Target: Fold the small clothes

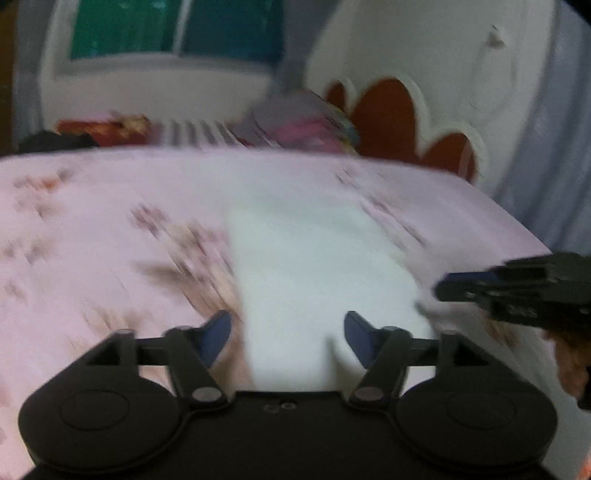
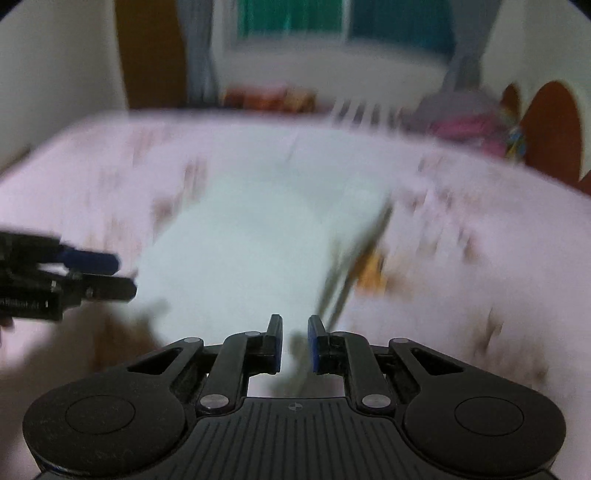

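Both views are smeared with blur. A white garment (image 1: 325, 266) lies flat on a pink bedspread (image 1: 92, 221) with a brownish flower print, laid as a long panel running away from the cameras. The left gripper (image 1: 288, 332) hangs just above the garment's near end with its blue-padded fingers spread wide, nothing between them. The right gripper (image 2: 295, 341) shows its fingers drawn close, a narrow gap left; whether cloth is pinched there I cannot tell. Behind the bed: a white headboard (image 1: 424, 74) with red cut-outs, a heap of pink and grey clothes (image 1: 303, 122), and a teal-curtained window (image 2: 347, 18).
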A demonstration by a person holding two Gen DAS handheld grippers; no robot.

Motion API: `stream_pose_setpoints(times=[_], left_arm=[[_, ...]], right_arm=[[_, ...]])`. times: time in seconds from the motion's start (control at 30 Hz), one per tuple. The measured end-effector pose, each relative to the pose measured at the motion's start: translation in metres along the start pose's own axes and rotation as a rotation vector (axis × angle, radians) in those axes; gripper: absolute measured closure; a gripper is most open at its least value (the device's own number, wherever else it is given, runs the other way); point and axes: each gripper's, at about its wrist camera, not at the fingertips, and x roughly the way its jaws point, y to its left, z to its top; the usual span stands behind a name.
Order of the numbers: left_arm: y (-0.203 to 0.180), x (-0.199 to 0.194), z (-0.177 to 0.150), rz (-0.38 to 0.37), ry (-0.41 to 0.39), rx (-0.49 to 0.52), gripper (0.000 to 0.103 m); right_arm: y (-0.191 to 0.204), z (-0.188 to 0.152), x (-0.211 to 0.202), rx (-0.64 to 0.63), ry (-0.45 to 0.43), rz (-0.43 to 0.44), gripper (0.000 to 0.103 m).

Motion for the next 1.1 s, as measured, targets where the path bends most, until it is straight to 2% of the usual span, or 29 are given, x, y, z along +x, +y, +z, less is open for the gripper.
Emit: stream_pose_setpoints(times=[0.1,0.2,0.27,0.33,0.43,0.5,0.63,0.67,0.73,0.77,0.83,0.97,1.1], left_arm=[[0.021,0.032,0.023,0.019,0.000,-0.077,0.039],[0.026,0.069,0.030,0.004,0.084,-0.108,0.039],[0.024,0.088,0.023,0.009,0.162,-0.097,0.034],[0.019,0.091,0.016,0.005,0.182,-0.091,0.033],[0.010,0.084,0.009,0.031,0.180,-0.047,0.033],[0.009,0.077,0.008,0.035,0.183,-0.055,0.032],[0.011,0.062,0.011,0.081,0.139,-0.047,0.007],[0.014,0.060,0.013,0.087,0.130,-0.055,0.005],[0.020,0.062,0.018,0.088,0.133,-0.098,0.005],[0.022,0.065,0.021,0.082,0.135,-0.118,0.005],[0.027,0.069,0.026,0.045,0.134,-0.174,0.006],[0.042,0.084,0.032,-0.048,0.160,-0.319,0.015],[0.051,0.102,0.034,-0.066,0.200,-0.390,0.021]], right_arm=[[0.004,0.027,0.014,-0.019,-0.079,-0.014,0.089],[0.011,0.041,0.041,-0.041,-0.080,0.016,0.089],[0.016,0.037,0.060,-0.132,-0.054,0.004,0.089],[0.000,0.024,0.082,-0.149,0.023,-0.084,0.090],[-0.029,0.021,0.078,0.003,0.020,-0.045,0.090],[-0.025,0.022,0.075,-0.024,0.020,-0.065,0.090],[-0.043,0.021,0.058,0.137,-0.001,-0.023,0.089],[-0.051,0.019,0.054,0.195,0.000,-0.008,0.089],[-0.072,0.020,0.050,0.331,0.011,0.032,0.067],[-0.080,0.021,0.049,0.387,0.001,0.057,0.046],[-0.094,0.023,0.050,0.480,-0.015,0.108,0.043],[-0.119,0.028,0.062,0.629,0.001,0.251,0.044],[-0.140,0.027,0.087,0.737,0.077,0.351,0.044]])
